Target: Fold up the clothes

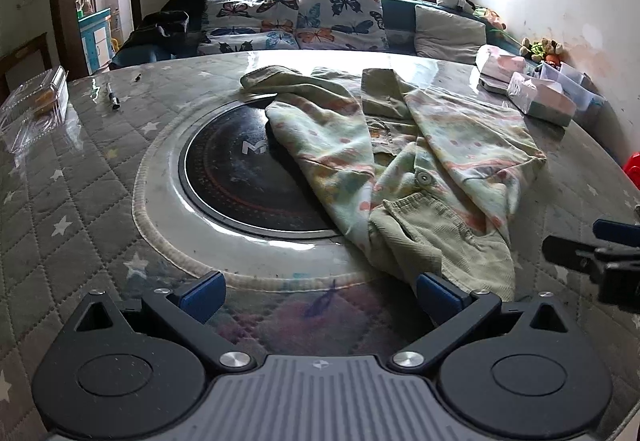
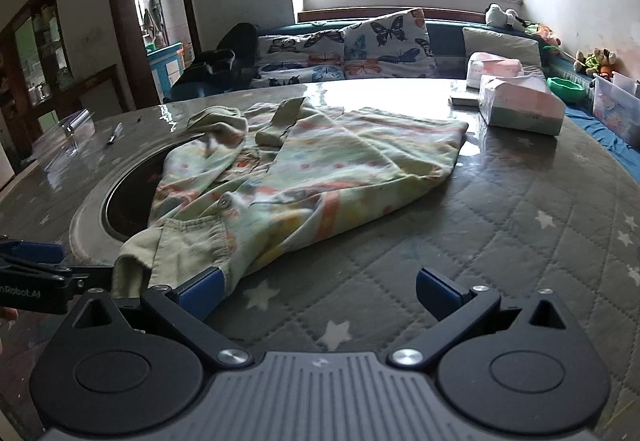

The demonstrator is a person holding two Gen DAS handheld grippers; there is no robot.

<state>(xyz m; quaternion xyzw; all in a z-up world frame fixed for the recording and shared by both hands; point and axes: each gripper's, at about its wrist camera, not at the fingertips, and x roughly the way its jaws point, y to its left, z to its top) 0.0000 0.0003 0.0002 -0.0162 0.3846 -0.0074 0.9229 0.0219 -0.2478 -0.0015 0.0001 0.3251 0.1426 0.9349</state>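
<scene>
Hovering low over the quilted desk, both tools stand with jaws wide and empty: the left hand-held gripper and the right hand-held gripper. The crumpled pastel garment lies just ahead, its long axis running from the near green hem away toward the window. Its hem corner sits just beside the right one's left finger and the left one's right finger, so either could probably pinch it. Farther off, the dark round hob lies partly under the cloth, with tissue packs and a pen beyond.
</scene>
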